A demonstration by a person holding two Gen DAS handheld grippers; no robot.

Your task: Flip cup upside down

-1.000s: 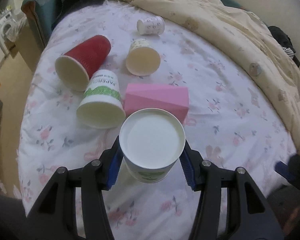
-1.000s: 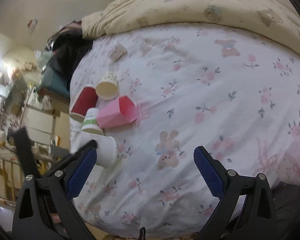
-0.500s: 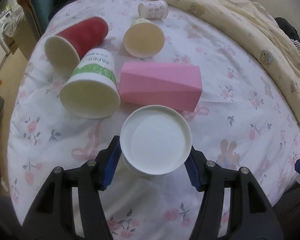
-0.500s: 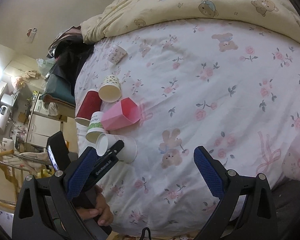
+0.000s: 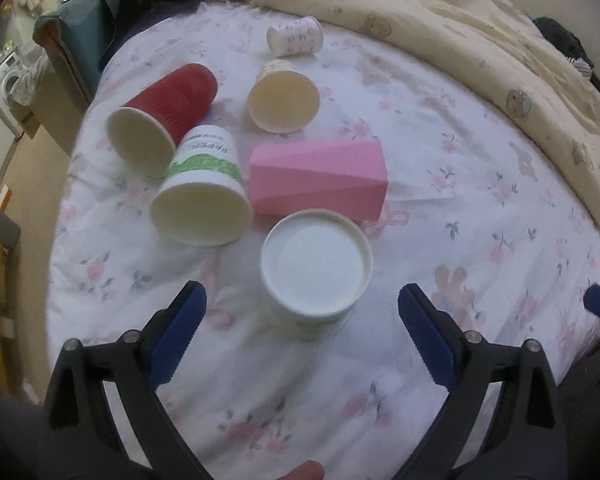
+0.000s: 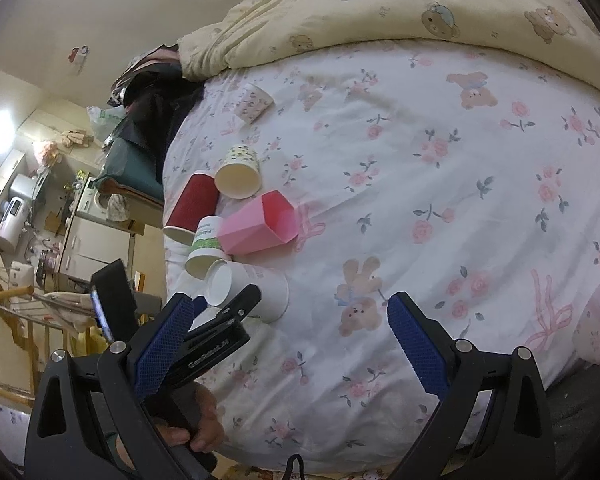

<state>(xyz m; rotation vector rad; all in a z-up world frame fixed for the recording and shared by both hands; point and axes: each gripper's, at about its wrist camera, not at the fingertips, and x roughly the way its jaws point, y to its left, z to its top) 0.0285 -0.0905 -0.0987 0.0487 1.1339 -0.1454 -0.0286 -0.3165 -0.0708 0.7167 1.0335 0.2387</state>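
Observation:
A white paper cup with green print (image 5: pixel 315 268) stands upside down on the floral bedsheet, its flat base facing up. It also shows in the right wrist view (image 6: pixel 247 289). My left gripper (image 5: pixel 302 334) is open, its blue fingers wide apart on either side of the cup and a little nearer to me, not touching it. My right gripper (image 6: pixel 288 342) is open and empty above the sheet, to the right of the cup.
Several cups lie on their sides beyond it: a red cup (image 5: pixel 162 120), a white and green cup (image 5: pixel 204 196), a pink faceted cup (image 5: pixel 320 178), a beige cup (image 5: pixel 283 98) and a small patterned cup (image 5: pixel 296 36). A cream duvet (image 5: pixel 480 40) lies at the back right.
My left gripper has opened and let go of the white cup, which now stands upside down on the sheet. The gripper has drawn back slightly.

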